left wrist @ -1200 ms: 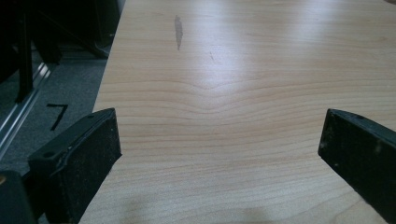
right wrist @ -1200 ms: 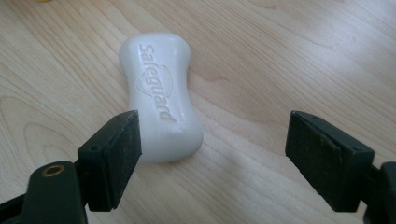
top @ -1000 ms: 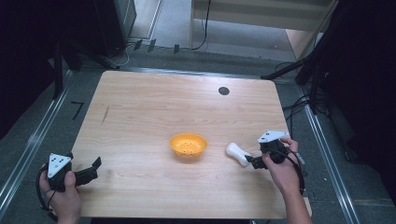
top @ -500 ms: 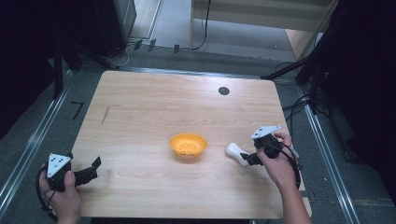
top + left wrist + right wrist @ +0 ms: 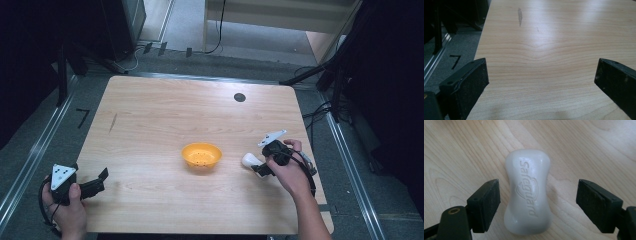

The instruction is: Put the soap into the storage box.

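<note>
A white bar of soap (image 5: 528, 192) with raised lettering lies flat on the wooden table (image 5: 165, 115), right of an orange bowl (image 5: 201, 155). My right gripper (image 5: 537, 185) straddles the soap, open. Its left pad sits close beside the bar and its right pad stands well clear. From above, the soap (image 5: 248, 160) pokes out leftward from the right gripper (image 5: 260, 169), toward the bowl. My left gripper (image 5: 99, 182) rests at the table's near left corner, held in a hand. Its jaws stand wide open over bare wood in the left gripper view (image 5: 541, 67).
A small black round spot (image 5: 239, 97) sits near the table's far edge. A dark streak (image 5: 519, 16) marks the wood at the left. Metal rails and cables run along the floor on both sides of the table.
The right hand has slid its gripper leftward along the table so the jaws now flank the soap. The soap, bowl and left gripper stayed put.
</note>
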Demonstrator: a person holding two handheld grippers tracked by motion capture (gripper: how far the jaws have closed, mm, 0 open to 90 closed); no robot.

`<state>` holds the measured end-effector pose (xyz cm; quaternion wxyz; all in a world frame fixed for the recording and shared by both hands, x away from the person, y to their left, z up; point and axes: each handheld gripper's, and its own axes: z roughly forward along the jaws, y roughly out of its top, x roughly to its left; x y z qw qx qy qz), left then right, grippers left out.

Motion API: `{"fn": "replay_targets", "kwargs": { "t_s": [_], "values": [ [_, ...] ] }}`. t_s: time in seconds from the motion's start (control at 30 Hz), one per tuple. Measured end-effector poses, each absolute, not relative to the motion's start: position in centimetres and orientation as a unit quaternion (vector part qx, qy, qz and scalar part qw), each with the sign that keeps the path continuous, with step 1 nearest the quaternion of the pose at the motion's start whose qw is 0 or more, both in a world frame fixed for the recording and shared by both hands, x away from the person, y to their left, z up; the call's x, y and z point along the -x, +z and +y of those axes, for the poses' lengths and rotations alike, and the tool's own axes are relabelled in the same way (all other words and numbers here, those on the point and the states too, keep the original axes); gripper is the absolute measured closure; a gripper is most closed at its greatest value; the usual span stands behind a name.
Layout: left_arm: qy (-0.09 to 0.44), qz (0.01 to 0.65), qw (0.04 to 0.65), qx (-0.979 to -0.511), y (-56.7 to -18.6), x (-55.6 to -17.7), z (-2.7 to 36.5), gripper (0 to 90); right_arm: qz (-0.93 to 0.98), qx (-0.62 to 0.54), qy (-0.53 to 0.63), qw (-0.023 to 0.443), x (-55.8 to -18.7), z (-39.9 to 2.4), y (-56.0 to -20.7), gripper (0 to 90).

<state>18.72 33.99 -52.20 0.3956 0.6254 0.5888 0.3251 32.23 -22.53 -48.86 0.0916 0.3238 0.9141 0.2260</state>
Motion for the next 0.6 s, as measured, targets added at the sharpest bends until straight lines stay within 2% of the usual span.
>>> {"fn": "replay_targets", "kwargs": {
  "t_s": [0.4,0.6],
  "values": [
    [0.326,0.588,0.396,-0.626,-52.2,-18.7,34.0,0.0,0.922,-0.337,0.182,0.054,-32.9,-21.4,-50.4,22.7],
    [0.325,0.588,0.395,-0.626,-52.2,-18.7,34.0,0.0,0.923,-0.344,0.165,0.049,-33.2,-20.9,-51.1,28.6]
  ]
}}
